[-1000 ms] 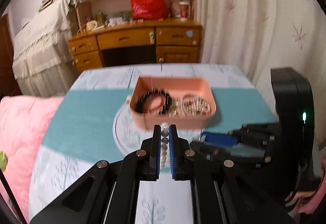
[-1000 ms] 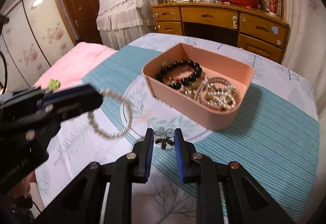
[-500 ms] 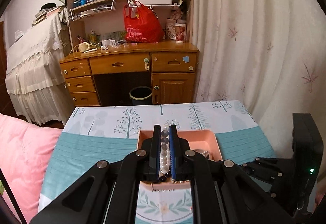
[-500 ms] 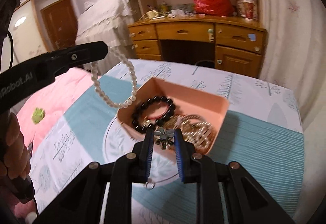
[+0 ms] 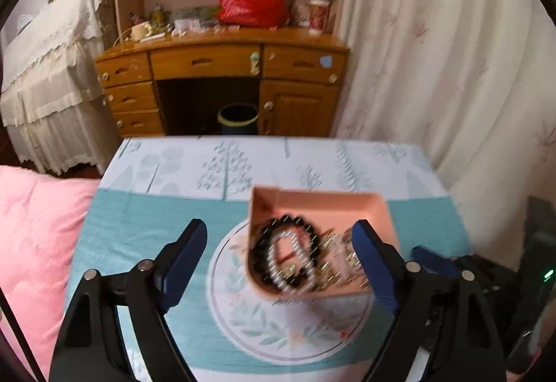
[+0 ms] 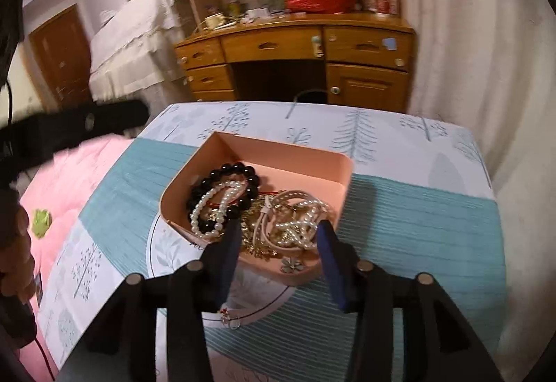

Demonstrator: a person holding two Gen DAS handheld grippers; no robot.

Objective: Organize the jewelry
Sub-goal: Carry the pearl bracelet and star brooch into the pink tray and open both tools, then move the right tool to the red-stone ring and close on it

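A pink tray [image 6: 305, 156] [image 5: 319, 201] sits on the patterned cloth and holds a black bead bracelet [image 6: 239, 170], a white pearl bracelet [image 6: 208, 204], gold chains and a flower brooch [image 6: 291, 265] at its near edge. My left gripper [image 5: 278, 243] is open and empty above the tray's near side. My right gripper [image 6: 278, 236] is open and empty over the tray's near rim. The left gripper's arm [image 6: 69, 128] shows at the left of the right wrist view.
A red-string piece [image 6: 232, 319] lies on the cloth below the right gripper. A pink quilt [image 5: 31, 243] borders the table on the left. A wooden desk [image 5: 222, 76] and a curtain [image 5: 451, 51] stand beyond the far edge.
Both grippers have opened. The pearl bracelet left the left gripper and the flower brooch left the right one; both now lie in the pink tray.
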